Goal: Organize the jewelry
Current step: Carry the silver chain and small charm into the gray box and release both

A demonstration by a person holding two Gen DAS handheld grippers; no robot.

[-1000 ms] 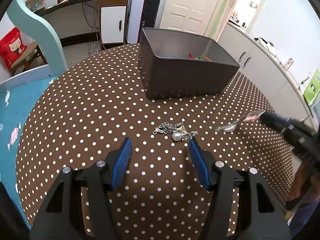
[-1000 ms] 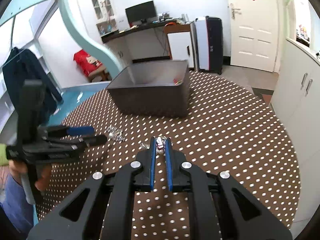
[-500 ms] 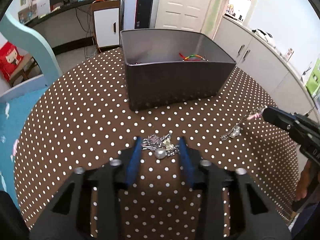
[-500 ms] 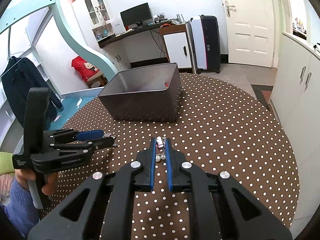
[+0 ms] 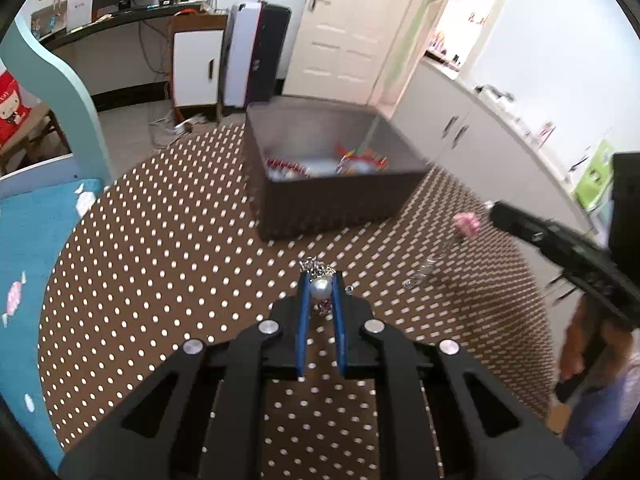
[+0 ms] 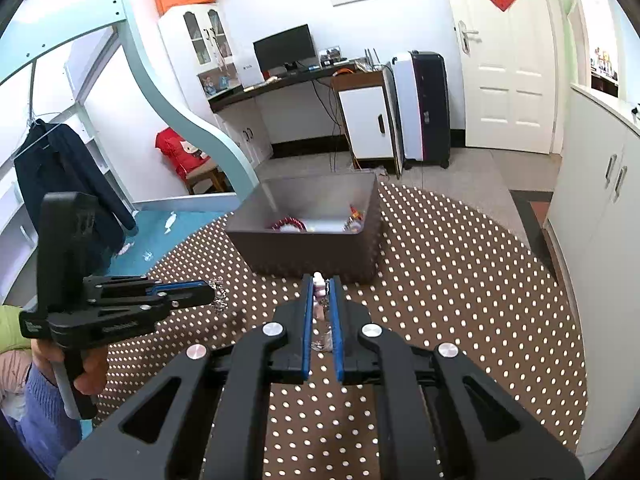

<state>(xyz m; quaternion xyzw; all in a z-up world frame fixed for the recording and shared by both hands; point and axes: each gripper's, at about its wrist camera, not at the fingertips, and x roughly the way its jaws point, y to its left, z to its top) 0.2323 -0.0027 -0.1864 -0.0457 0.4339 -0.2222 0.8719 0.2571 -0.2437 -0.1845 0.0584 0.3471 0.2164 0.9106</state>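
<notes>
Left wrist view: my left gripper (image 5: pixel 320 289) has its blue pads nearly together on a pearl-and-chain piece (image 5: pixel 321 289), lifted just clear of the dotted tablecloth (image 5: pixel 160 248).
Right wrist view: my right gripper (image 6: pixel 321 292) is pinched tight on a pink-beaded chain (image 6: pixel 319 285); its silver tail (image 5: pixel 426 268) dangles free.
Task's things: both pieces are in the air, short of the bin.
Risk, pearl: I judge the round bead could squirt out of flat pads if I swing fast.
Risk, chain: the hanging tail could catch the bin rim on the way over, or tangle with the other piece.
Container: dark bin (image 6: pixel 312 254) near the table's far side.
Contents: red beaded bracelet (image 6: pixel 287 224) and a few colourful pieces (image 5: pixel 360 158) already inside; details too blurred to name.
</notes>
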